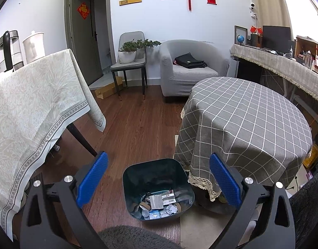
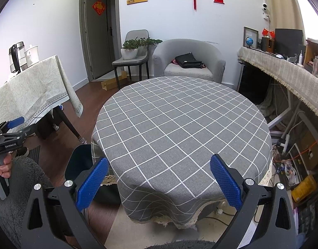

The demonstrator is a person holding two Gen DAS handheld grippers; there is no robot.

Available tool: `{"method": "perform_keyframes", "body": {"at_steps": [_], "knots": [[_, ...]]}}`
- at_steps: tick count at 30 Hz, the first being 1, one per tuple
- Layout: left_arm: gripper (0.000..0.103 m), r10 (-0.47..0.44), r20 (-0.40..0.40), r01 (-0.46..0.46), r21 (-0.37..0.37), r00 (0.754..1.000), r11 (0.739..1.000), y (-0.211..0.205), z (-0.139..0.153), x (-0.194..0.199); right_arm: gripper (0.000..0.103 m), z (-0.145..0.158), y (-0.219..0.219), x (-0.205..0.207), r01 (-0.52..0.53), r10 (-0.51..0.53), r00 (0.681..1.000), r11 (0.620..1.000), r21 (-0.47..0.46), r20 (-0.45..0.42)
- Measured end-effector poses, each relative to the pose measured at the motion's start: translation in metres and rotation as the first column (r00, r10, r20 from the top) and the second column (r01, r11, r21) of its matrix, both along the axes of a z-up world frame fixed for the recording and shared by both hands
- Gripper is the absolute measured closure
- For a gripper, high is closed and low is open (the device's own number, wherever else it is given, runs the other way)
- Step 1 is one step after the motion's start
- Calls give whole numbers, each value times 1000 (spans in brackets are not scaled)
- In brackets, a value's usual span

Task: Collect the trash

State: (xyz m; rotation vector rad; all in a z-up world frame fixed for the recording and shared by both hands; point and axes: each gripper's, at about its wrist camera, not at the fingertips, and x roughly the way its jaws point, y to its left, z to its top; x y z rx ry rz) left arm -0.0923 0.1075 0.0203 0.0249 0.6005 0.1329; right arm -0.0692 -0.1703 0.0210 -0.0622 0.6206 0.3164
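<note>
Left gripper (image 1: pixel 158 181) spread wide, holding nothing, above bin (image 1: pixel 159 188) of trash (image 1: pixel 159 205) on floor left of checked table (image 1: pixel 252 122), right gripper (image 2: pixel 159 181) spread wide, holding nothing, over table's near edge

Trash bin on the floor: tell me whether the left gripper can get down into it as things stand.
Probably yes. The left gripper is open and empty, right above the trash bin, whose mouth faces up uncovered. The checked tablecloth hangs beside the bin, not over it.

Left view over floor bin (image 1: pixel 159 188), right view facing round table (image 2: pixel 179 124), both sharing it.
</note>
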Motion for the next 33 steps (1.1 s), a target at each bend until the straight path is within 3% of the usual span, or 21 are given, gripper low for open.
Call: {"method": "perform_keyframes", "body": {"at_steps": [33], "knots": [[3, 2, 0, -2, -3, 1000, 1000, -2, 0, -1, 4, -2, -2, 0, -1, 1, 1000, 1000, -9, 0]]}}
